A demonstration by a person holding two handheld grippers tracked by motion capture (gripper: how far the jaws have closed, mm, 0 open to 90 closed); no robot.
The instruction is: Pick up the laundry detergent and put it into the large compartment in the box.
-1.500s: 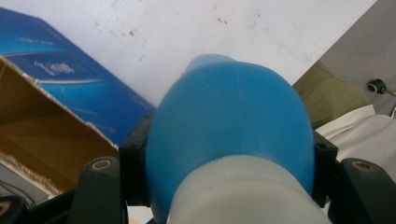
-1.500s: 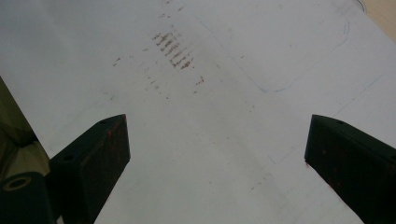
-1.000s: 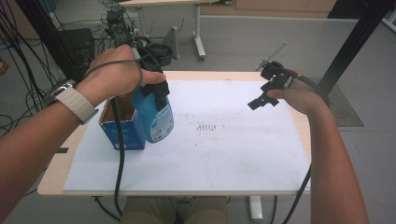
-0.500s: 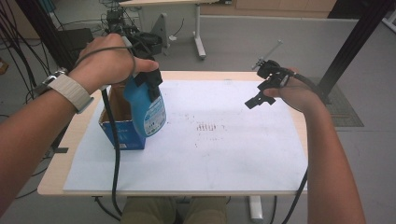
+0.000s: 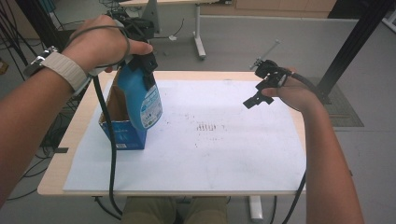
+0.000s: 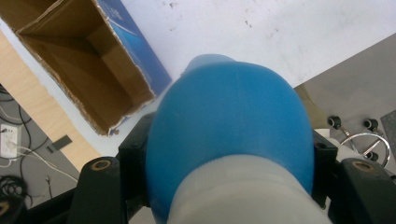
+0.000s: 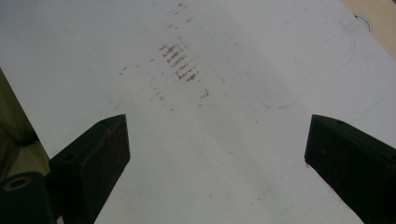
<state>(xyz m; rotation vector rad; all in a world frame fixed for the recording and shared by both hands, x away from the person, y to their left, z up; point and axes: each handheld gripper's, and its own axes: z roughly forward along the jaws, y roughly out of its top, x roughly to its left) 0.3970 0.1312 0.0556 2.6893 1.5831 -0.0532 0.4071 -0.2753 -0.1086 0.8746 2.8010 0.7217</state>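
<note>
Blue rounded plastic bottle (image 5: 140, 100) with white label, tilted, lifted above open blue cardboard box (image 5: 119, 133). Pinched by left gripper (image 5: 147, 70). Right gripper (image 5: 257, 95) spread wide, holding nothing, above white sheet (image 5: 224, 154).

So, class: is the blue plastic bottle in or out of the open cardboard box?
Out: blue plastic bottle hangs above the cardboard box.

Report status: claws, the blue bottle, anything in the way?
Left claw shut on blue bottle, bottle in the air over open cardboard box. Right claw open, empty, above white sheet. Nothing blocking.
</note>
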